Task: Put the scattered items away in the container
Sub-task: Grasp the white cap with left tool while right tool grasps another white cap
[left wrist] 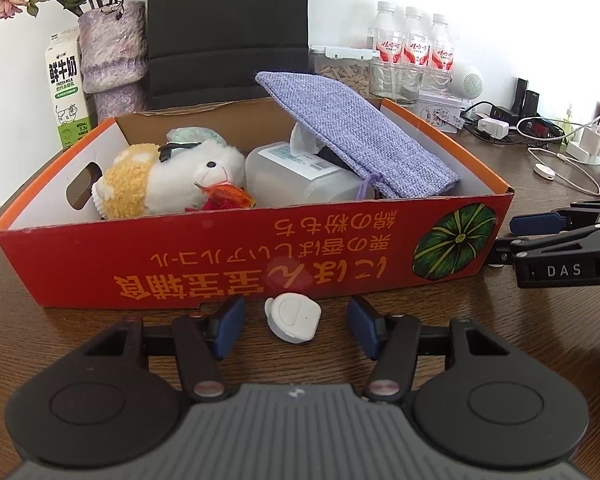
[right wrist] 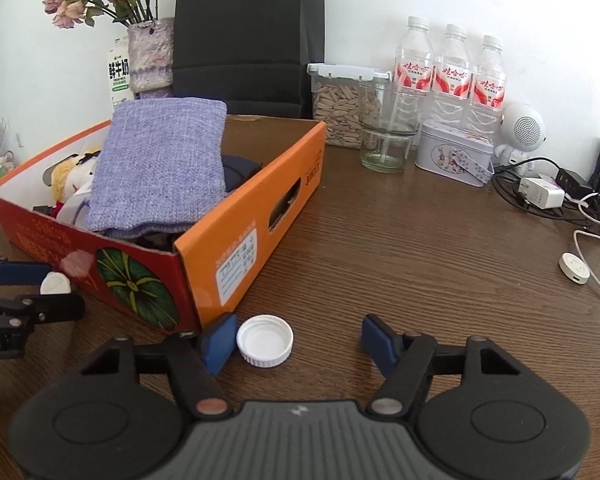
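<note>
On a brown wooden counter [right wrist: 400, 248], a red-and-orange box [left wrist: 236, 256] stood already loaded. From its left end lay a plush toy [left wrist: 172, 180], a translucent tub [left wrist: 296, 176] and, propped over the tub's right side, a purple pouch [left wrist: 348, 128], evidently laid on top because the floor of the box was taken.

In front of the box's long red wall, the left gripper [left wrist: 296, 324] sat low to the counter with its jaws apart. A small white clip-like piece [left wrist: 292, 318] lay between them, touched by neither, a stance that suggested a pickup was being lined up. Just what the piece was could not be made out.

At the box's right corner the right gripper [right wrist: 296, 340] was likewise spread wide. A white cap [right wrist: 265, 340] lay open side up just beside its left pad [right wrist: 220, 340], well apart from the right one, so the grip looked off-centre.

Much stayed hidden. The pouch covered most of the right half of the box, where only dark cloth showed beneath it. The toy's lower body was masked by the near wall, and a red-orange scrap beside it was unclear. Both grippers' handles and the hands holding them fell outside the frame.
</note>
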`<action>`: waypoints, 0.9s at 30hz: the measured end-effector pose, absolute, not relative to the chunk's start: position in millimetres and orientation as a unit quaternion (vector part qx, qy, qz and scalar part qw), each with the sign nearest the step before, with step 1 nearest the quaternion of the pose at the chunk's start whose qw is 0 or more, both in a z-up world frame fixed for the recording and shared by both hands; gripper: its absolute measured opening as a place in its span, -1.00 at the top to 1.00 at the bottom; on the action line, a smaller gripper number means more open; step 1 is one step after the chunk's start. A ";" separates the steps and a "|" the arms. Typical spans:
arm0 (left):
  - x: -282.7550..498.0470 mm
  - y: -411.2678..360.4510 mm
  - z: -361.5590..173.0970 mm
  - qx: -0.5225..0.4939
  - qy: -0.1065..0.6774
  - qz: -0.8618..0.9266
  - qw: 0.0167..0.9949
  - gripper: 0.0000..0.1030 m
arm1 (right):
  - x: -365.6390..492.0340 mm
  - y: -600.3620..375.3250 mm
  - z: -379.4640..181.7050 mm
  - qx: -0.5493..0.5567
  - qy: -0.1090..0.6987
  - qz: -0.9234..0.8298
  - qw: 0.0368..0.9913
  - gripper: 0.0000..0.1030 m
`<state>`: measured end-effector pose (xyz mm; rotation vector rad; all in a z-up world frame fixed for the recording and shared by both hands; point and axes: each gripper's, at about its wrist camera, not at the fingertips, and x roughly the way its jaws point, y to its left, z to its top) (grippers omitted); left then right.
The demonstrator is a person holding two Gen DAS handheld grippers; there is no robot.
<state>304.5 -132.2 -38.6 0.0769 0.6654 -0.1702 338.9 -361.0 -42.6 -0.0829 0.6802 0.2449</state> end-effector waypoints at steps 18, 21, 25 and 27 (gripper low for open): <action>299.5 -132.9 -40.5 0.043 0.312 -0.086 0.945 0.44 | 326.6 -348.0 -43.6 -0.054 0.311 0.139 0.939 0.46; 299.1 -132.2 -40.7 0.040 0.312 -0.087 0.945 0.44 | 325.7 -346.4 -43.8 -0.051 0.311 0.130 0.940 0.46; 295.8 -128.6 -40.4 0.033 0.311 -0.089 0.946 0.44 | 319.2 -341.6 -43.4 -0.048 0.309 0.111 0.943 0.47; 291.4 -126.1 -40.1 0.028 0.310 -0.094 0.946 0.44 | 313.0 -339.9 -43.2 -0.040 0.310 0.106 0.944 0.47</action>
